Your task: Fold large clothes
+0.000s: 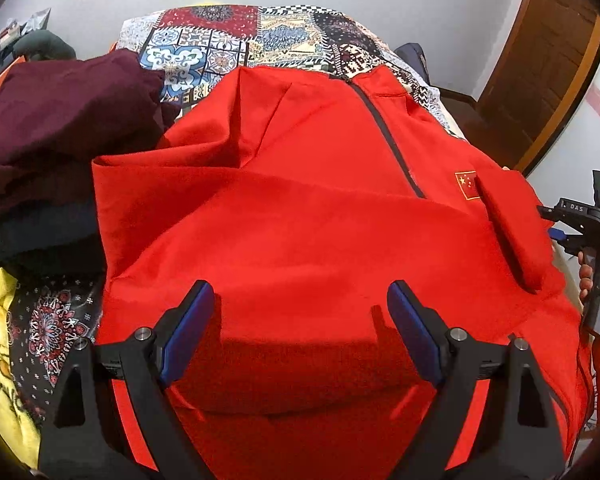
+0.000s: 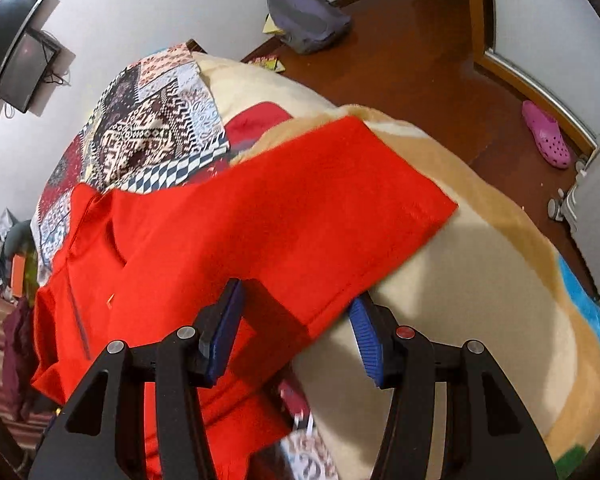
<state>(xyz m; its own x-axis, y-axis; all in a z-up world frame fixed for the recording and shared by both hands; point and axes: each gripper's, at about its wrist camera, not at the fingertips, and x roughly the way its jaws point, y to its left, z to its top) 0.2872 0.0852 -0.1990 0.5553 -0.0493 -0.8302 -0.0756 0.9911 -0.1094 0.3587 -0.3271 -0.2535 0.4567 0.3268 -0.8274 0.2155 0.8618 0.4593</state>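
A large red zip jacket (image 1: 300, 208) with a small flag patch lies spread on the bed, one side folded over its middle. My left gripper (image 1: 300, 300) is open and hovers just above the near part of the jacket, holding nothing. In the right wrist view the jacket's sleeve (image 2: 320, 208) stretches out over a cream blanket (image 2: 460, 320). My right gripper (image 2: 296, 304) is open, with the sleeve's edge between its blue pads, not clamped. The right gripper also shows at the right edge of the left wrist view (image 1: 572, 220).
A patchwork bedspread (image 1: 228, 40) covers the bed. A heap of maroon and dark clothes (image 1: 52, 128) lies left of the jacket, a yellow blanket (image 1: 0, 340) below it. On the wooden floor are a grey backpack (image 2: 304, 16) and a pink clog (image 2: 546, 134). A door (image 1: 548, 60) stands at right.
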